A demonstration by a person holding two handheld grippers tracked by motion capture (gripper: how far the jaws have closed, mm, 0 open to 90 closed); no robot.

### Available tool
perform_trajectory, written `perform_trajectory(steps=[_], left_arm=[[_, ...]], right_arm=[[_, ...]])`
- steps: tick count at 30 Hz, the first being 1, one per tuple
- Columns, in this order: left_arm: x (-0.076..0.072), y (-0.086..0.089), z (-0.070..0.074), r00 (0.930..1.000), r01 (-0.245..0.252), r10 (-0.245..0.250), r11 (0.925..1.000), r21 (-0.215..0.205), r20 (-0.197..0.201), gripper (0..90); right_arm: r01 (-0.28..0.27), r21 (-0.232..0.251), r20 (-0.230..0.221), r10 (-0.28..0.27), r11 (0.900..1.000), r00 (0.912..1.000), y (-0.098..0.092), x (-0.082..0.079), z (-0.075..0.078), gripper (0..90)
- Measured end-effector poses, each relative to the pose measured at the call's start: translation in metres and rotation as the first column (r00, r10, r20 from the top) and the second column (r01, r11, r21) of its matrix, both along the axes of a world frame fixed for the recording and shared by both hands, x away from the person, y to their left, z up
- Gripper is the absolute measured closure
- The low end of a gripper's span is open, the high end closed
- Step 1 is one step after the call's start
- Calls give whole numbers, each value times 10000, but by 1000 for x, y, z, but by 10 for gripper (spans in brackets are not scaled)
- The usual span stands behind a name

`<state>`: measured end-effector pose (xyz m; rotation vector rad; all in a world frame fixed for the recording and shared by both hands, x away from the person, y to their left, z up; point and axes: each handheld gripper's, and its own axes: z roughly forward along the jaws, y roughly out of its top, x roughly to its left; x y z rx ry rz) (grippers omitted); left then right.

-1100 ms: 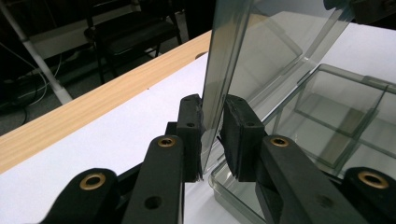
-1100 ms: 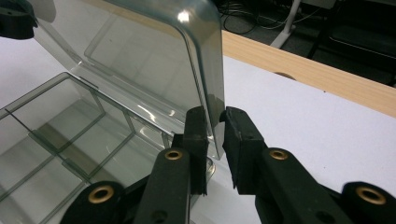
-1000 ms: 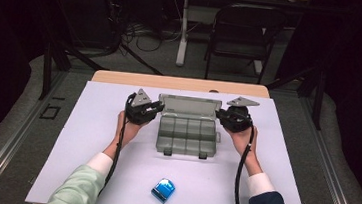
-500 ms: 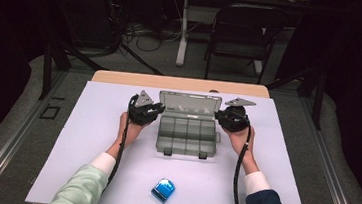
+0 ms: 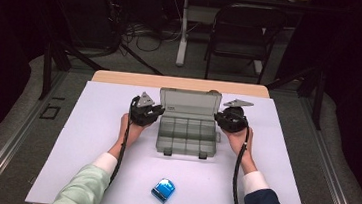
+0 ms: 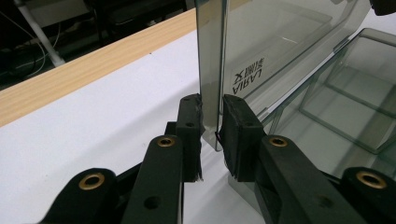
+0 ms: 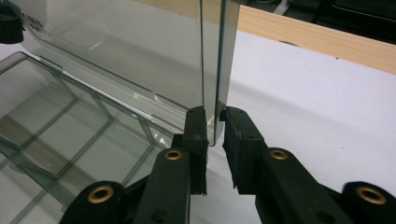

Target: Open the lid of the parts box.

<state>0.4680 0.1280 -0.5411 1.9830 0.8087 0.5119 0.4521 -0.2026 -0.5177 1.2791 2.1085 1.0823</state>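
Near the far edge of the tabletop [image 5: 90, 138], light, stiff, slippery clear organizer box [image 5: 186, 132], lid [image 5: 189, 104] upright, pinched at its side edges by left gripper [image 6: 211, 126] and right gripper [image 7: 214, 122]; probably best held there.

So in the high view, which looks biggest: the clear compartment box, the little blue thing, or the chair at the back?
1. Chair, though it stands farther from the camera, so its true size is larger than it looks.
2. Clear compartment box, lid raised.
3. Blue thing, plainly smallest.
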Motion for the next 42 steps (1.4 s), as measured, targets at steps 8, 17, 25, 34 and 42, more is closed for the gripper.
perform_trajectory(steps=[8,17,25,34,42], left_arm=[[2,0,-4,9999,-73,76,9998,204,-141,776],[4,1,-6,9995,-127,130,9999,109,-276,769],[5,1,-7,9992,-184,182,9998,-27,-361,768],[7,-1,-8,9985,-378,377,9993,-24,-397,744],[6,7,-4,9942,-973,981,9951,185,-432,467]], right_arm=[[60,-34,-183,-61,10000,9998,1,3,-6,790],[198,-107,-217,-200,9997,9996,1,5,-9,788],[345,-19,-184,-346,9994,9992,0,7,-12,787],[427,11,-145,-426,9991,9990,0,8,-13,773],[323,79,-145,-322,9994,9994,-2,5,-11,688]])
